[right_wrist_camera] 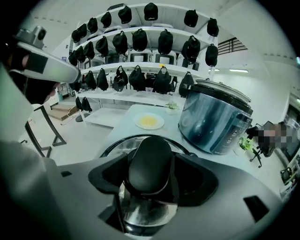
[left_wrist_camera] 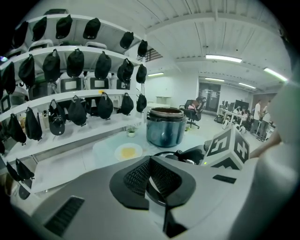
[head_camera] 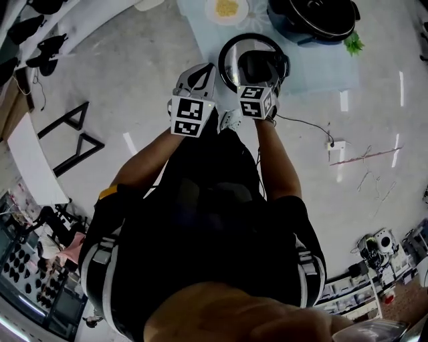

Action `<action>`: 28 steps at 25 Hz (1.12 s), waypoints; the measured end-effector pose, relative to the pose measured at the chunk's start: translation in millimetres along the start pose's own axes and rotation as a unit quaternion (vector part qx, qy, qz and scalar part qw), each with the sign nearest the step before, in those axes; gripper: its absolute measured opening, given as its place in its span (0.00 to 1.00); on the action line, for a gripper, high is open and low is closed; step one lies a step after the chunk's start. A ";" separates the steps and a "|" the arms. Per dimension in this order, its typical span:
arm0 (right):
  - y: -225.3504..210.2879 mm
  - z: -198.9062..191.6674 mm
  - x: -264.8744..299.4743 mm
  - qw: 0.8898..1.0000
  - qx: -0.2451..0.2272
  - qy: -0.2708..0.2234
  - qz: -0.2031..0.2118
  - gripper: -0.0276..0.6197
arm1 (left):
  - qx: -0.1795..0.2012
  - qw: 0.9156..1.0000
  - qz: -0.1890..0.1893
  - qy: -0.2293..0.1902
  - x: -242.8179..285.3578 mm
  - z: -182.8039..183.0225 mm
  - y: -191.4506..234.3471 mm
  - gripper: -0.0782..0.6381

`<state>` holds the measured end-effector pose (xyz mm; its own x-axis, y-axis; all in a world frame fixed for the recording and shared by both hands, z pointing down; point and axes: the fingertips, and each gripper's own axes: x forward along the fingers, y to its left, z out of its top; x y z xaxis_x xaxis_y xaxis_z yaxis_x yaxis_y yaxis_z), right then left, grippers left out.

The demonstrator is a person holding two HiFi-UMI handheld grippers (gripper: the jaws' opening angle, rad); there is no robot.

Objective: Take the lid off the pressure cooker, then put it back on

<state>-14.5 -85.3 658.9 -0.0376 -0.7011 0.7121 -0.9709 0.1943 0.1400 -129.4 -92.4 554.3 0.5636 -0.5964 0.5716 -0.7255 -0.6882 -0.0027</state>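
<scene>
Now: lid is off. Round glass lid with a black rim (head_camera: 231, 63) sits out in front of the body over the pale blue table (head_camera: 321, 67), apart from the blue-grey metal pressure cooker (head_camera: 313, 19), which stands open at the table's far end. Cannot tell whether the lid rests on the table or hangs just above it.

Right gripper (head_camera: 262, 70) is clamped on the lid's black domed handle (right_wrist_camera: 150, 161), jaws snug on both sides. Left gripper (left_wrist_camera: 151, 180) has its jaws closed together on nothing and hovers just beside the lid's left rim. White plate of yellow food (head_camera: 227, 8) lies beyond the lid, left of the cooker.

Judgement: the removal half looks done and the return is next. To do it well:
- keep the grip centred on the handle so the lid hangs level
- carry it across clear of the plate
- line rim over rim before lowering, then seat it flat
- the left gripper could open and steady the rim if the lid tips
</scene>
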 end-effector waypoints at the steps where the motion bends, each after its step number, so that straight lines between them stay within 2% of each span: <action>1: -0.3 0.1 -8.5 1.000 0.003 -0.002 0.000 0.53 | 0.000 1.000 0.004 -0.003 -7.1 3.1 -1.4 0.12; 6: -5.8 9.1 -63.2 0.999 0.028 -0.041 0.008 0.53 | -0.006 0.999 0.029 -0.015 -44.5 14.2 -8.0 0.12; 10: -10.5 15.0 -110.2 0.995 0.053 -0.082 0.023 0.52 | -0.026 0.998 0.044 -0.022 -74.3 12.3 -23.7 0.12; 15: -13.4 29.0 -164.6 0.990 0.049 -0.132 0.030 0.42 | -0.055 0.997 0.040 -0.033 -104.5 10.0 -53.6 0.12; 17: -9.7 31.6 -183.7 0.988 0.045 -0.144 0.030 0.34 | -0.056 0.997 0.033 -0.038 -114.7 10.5 -64.6 0.12; 21: 3.1 33.1 -218.7 0.985 0.043 -0.163 0.025 0.11 | -0.050 0.998 0.014 -0.045 -131.9 9.1 -84.8 0.12; 24: 15.8 34.8 -236.8 0.983 0.048 -0.173 0.038 0.07 | -0.027 0.998 0.001 -0.050 -139.0 11.9 -94.9 0.12; 28: 35.7 34.9 -252.4 0.980 0.047 -0.180 0.067 0.07 | 0.003 0.998 -0.004 -0.062 -151.9 16.1 -97.9 0.12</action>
<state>-47.9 74.6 460.1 -0.2303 -0.8736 0.4287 -0.9685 0.2488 -0.0133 -137.6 58.8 454.5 0.6142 -0.6372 0.4656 -0.7183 -0.6957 -0.0045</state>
